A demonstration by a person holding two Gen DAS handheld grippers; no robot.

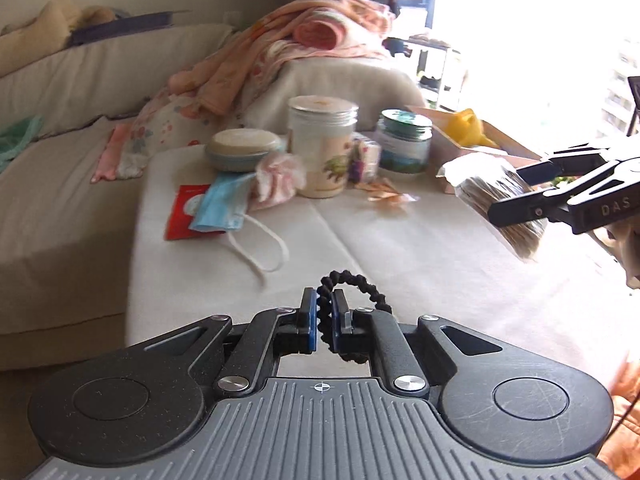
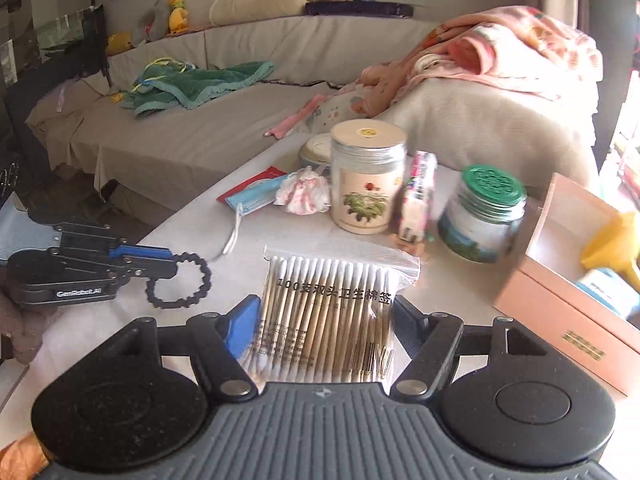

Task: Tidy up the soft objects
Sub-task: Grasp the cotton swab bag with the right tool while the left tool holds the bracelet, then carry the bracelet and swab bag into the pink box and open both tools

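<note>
From the left wrist camera, the left gripper (image 1: 323, 312) has its blue pads pressed together on a black hair tie (image 1: 352, 284), whose beaded loop curls out past the fingertips above the white table (image 1: 420, 248). Behind the hair tie stands the tall jar (image 1: 322, 146) with a flower label. Left of this jar lie a round tin (image 1: 243, 149), a pink frilly scrunchie (image 1: 280, 178) and a blue face mask (image 1: 222, 204) on a red packet (image 1: 185, 212). Right of the jar sit a green-lidded jar (image 1: 405, 141) and, farther right, a pink box (image 1: 480, 140). The right gripper (image 1: 516, 196) enters from the right edge, pinching a bag of cotton swabs (image 1: 488, 188).

From the right wrist camera, the right gripper (image 2: 324, 320) holds the bag of cotton swabs (image 2: 332, 312) between its pads, in front of the tall jar (image 2: 366, 176). The left gripper (image 2: 168, 262), far left of the jar, pinches the hair tie (image 2: 180, 282), its loop hanging free. The pink box (image 2: 560, 304) lies open to the jar's right, beyond the green-lidded jar (image 2: 484, 216).
</note>
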